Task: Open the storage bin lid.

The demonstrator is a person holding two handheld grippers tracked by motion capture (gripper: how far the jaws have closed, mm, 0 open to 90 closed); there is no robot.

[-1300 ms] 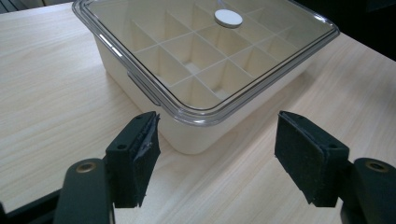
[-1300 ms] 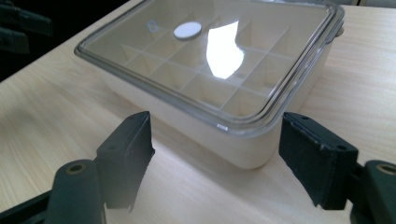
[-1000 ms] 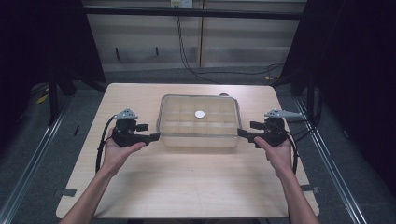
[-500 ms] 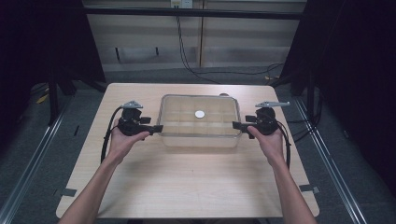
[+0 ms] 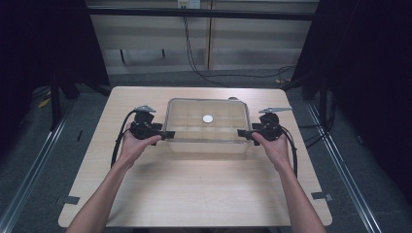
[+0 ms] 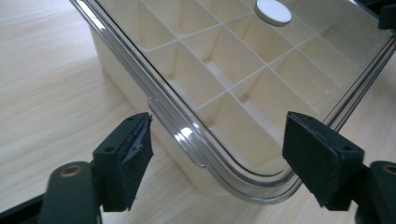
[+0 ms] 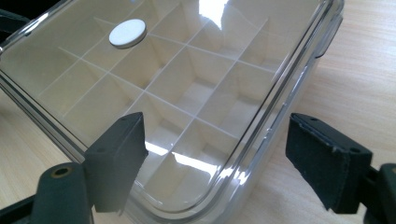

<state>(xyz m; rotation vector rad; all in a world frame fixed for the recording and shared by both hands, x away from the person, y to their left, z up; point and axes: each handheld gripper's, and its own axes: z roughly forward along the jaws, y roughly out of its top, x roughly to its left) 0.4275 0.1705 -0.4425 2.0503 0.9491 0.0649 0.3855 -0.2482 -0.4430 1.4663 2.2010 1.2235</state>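
While jaws gape | box (image 5: pixel 206 127) between left gripper (image 5: pixel 163 134), right gripper (image 5: pixel 243 133)

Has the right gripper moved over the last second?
Yes. The right gripper has moved inward and away from the person, closing on the right end of the clear-lidded box, which stayed put on the table.

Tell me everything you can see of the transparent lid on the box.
The transparent lid looks like clear glossy plastic, rectangular with rounded corners and a raised rim. A small white round disc sits at its middle. It lies flat and closed on the cream box, showing the dividers beneath. Both tools stand open at its short ends; I cannot tell if they touch it.
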